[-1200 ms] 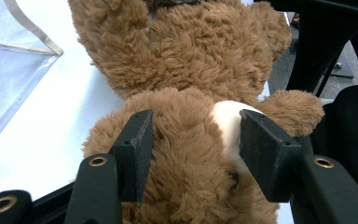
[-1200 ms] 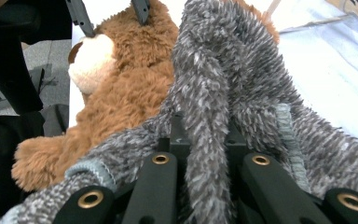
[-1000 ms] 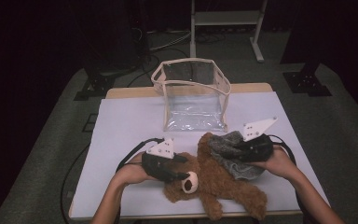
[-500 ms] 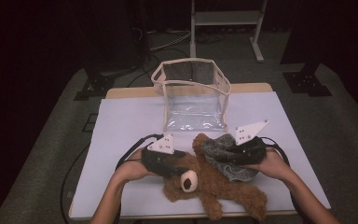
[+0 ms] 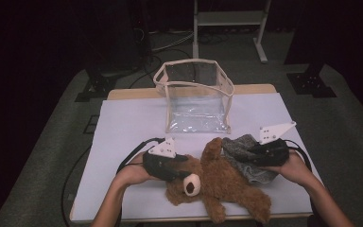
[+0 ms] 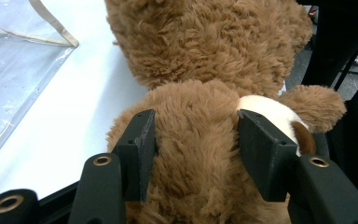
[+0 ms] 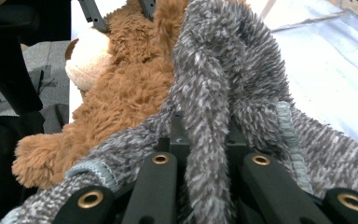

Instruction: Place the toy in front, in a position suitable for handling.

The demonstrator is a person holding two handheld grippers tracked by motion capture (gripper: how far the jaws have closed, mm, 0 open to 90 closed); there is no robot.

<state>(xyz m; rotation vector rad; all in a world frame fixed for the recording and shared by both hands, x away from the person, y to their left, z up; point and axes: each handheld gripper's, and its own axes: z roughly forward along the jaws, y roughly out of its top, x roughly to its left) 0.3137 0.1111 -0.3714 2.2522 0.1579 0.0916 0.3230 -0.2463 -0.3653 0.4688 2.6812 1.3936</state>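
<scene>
A brown teddy bear (image 5: 227, 182) lies on its back near the table's front edge, its head toward the left. My left gripper (image 5: 183, 171) is shut on the bear's head (image 6: 196, 135), with one jaw pressed into the fur on each side. A grey fuzzy knitted garment (image 5: 246, 153) with a pale ribbed hem lies against the bear's right side. My right gripper (image 5: 251, 152) is shut on a fold of this garment (image 7: 214, 84), and the bear (image 7: 130, 88) shows just behind it.
A clear plastic bag (image 5: 196, 94) with beige trim stands open at the table's middle back. The white table top (image 5: 127, 123) has bare room on the left and in front of the bag. Its front edge runs close under the bear.
The right gripper first edged left, then pulled the grey garment to the right, off the bear's chest. The left gripper and the bear's head stayed in place.
</scene>
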